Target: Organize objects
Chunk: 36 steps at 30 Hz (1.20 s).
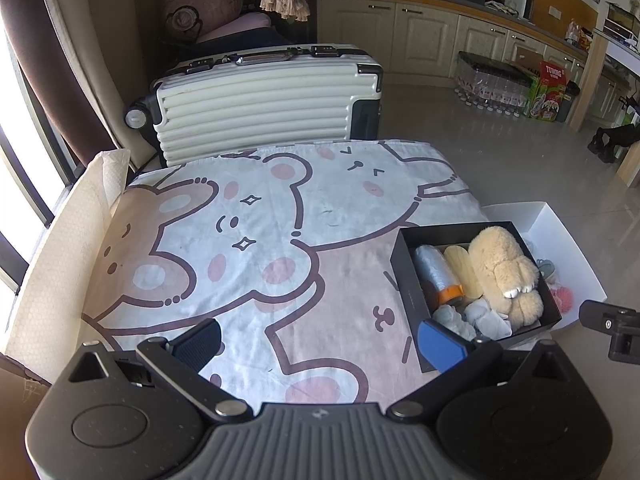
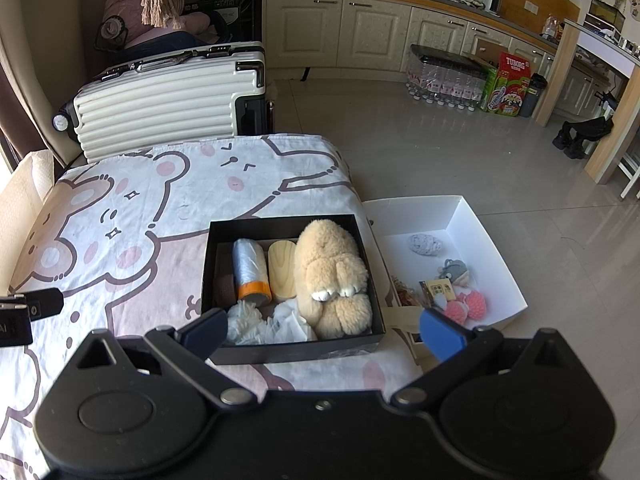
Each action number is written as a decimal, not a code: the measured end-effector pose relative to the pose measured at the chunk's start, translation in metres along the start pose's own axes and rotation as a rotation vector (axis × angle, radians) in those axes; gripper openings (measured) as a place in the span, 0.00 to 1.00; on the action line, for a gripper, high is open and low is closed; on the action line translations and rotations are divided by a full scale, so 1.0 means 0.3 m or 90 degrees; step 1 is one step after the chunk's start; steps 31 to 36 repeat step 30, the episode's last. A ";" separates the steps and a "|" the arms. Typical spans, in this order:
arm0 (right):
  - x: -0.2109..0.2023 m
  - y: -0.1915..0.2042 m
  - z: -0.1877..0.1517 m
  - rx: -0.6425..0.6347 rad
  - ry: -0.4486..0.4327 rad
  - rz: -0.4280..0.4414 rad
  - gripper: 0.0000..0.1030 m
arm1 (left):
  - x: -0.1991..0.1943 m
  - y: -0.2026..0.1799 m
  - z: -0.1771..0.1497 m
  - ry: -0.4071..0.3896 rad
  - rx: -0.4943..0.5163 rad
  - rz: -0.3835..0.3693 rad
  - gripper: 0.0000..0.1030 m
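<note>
Two tools hover over a desk (image 2: 132, 248) draped in a cartoon-bear cloth, each with its fingers spread wide apart and holding nothing. Just ahead of the right tool (image 2: 322, 330) sits a black box (image 2: 208, 264), its near wall between the fingers. Inside lie a tan plush toy (image 2: 332, 276) on the right, a wooden piece (image 2: 282, 270) and a clear roll with an orange band (image 2: 251, 270) to its left, and white crumpled items (image 2: 272, 326) nearest the tool. Ahead and right of the left tool (image 1: 320, 340) the same box (image 1: 408, 280) meets its blue finger (image 1: 440, 346). Right of the right tool, beyond the desk edge, a white tray (image 2: 460, 216) holds pink pompoms (image 2: 468, 306), a grey toy (image 2: 454, 272) and a grey bundle (image 2: 425, 245).
</note>
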State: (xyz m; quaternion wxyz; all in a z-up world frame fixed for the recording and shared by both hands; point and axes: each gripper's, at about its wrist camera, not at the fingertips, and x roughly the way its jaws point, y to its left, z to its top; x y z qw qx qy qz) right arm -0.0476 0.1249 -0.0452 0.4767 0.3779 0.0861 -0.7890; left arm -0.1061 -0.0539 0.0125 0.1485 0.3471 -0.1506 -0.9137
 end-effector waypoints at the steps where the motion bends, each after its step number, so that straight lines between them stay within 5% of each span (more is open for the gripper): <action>1: 0.000 0.000 0.000 0.000 0.000 0.000 1.00 | 0.000 0.001 -0.001 0.000 0.000 0.000 1.00; 36: 0.000 0.000 0.003 -0.001 0.001 0.000 1.00 | 0.000 -0.007 -0.012 0.000 0.007 -0.009 1.00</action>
